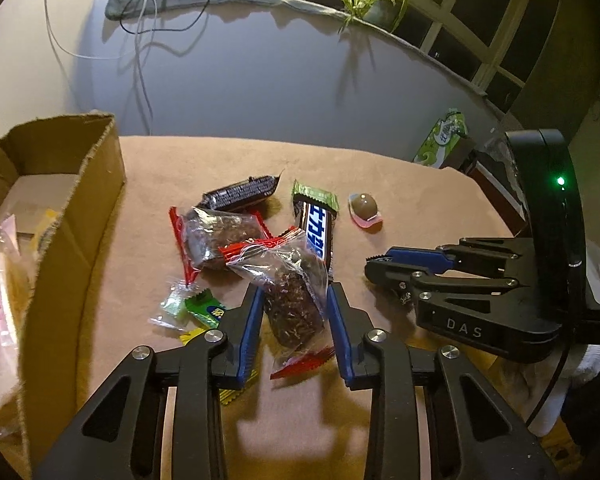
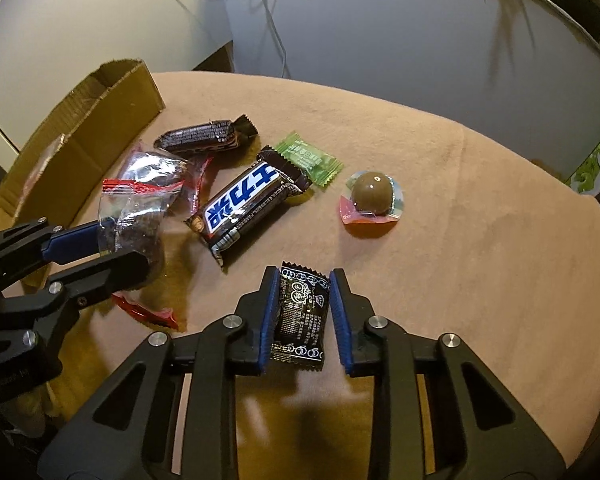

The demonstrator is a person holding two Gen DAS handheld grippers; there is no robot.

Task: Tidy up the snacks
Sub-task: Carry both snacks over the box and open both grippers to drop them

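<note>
Snacks lie scattered beside the cardboard box (image 1: 80, 200), my landmark and likely their destination. My left gripper (image 1: 294, 300) straddles a clear red-edged cake packet (image 1: 296, 300) near the box; I cannot tell whether the pads already press it or only bracket it. My right gripper (image 2: 304, 312), farther from the box, brackets a small black sachet (image 2: 300, 316) the same way, with a sliver of gap on one side, so I judge it not yet clamped. The blue-lettered chocolate bar (image 2: 248, 204) and the round brown sweet (image 2: 372, 194) wait beyond, away from the box
</note>
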